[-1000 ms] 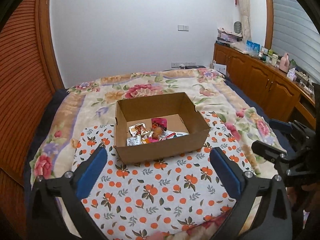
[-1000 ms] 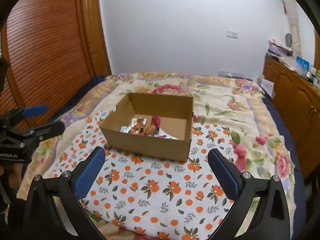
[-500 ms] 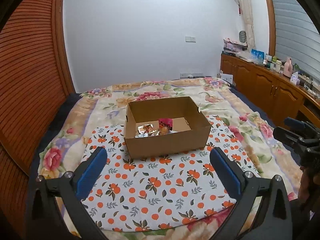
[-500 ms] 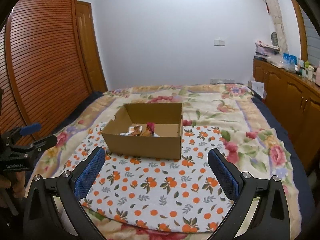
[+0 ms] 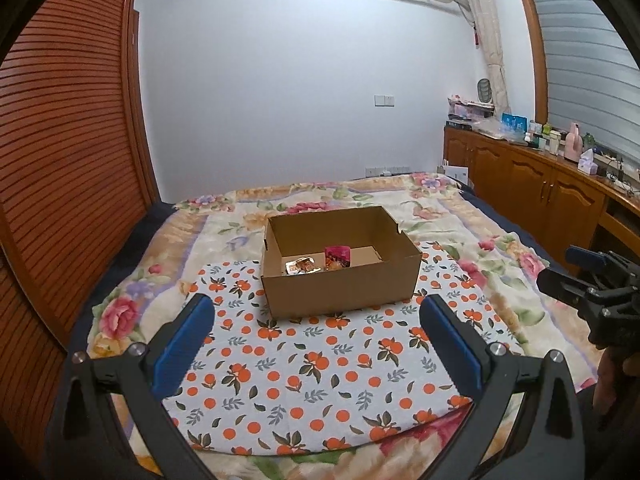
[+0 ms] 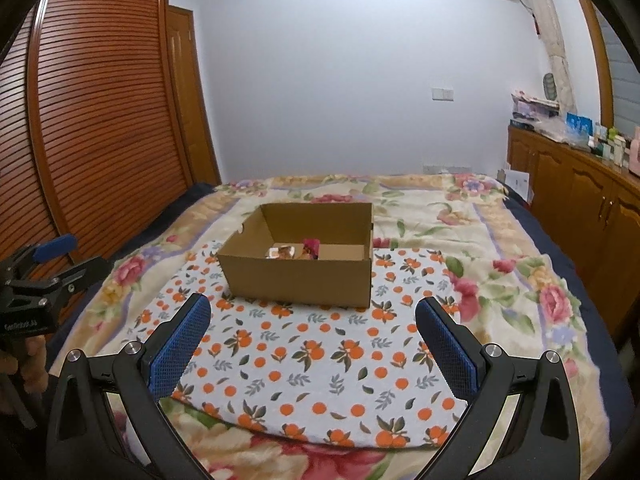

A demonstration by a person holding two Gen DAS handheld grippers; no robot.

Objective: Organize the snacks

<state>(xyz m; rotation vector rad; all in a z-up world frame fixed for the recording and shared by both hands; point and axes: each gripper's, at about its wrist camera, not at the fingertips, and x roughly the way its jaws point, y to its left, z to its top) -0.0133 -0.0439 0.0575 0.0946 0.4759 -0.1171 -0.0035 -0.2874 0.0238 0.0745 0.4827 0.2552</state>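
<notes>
1. Left gripper: blue-padded fingers spread wide, nothing between them. It is held above the near edge of the orange-print cloth, well short of the cardboard box.
2. Right gripper: fingers likewise spread apart, holding nothing, above the near part of the same cloth and apart from the box.
3. Each gripper shows at the edge of the other's view: the right one at far right of the left wrist view, the left one at far left of the right wrist view. Both stand off to the sides of the cloth.
4. Cardboard box: open-topped, upright, resting on the far half of the cloth, which lies on a floral blanket covering the bed.
5. Snacks: small wrapped packets lie together on the box floor toward its left side. A pink packet stands among them, with silver-edged packets just beside it. Exact count cannot be told.
6. Surroundings: slatted wooden doors on the left, wooden cabinets along the right wall.
</notes>
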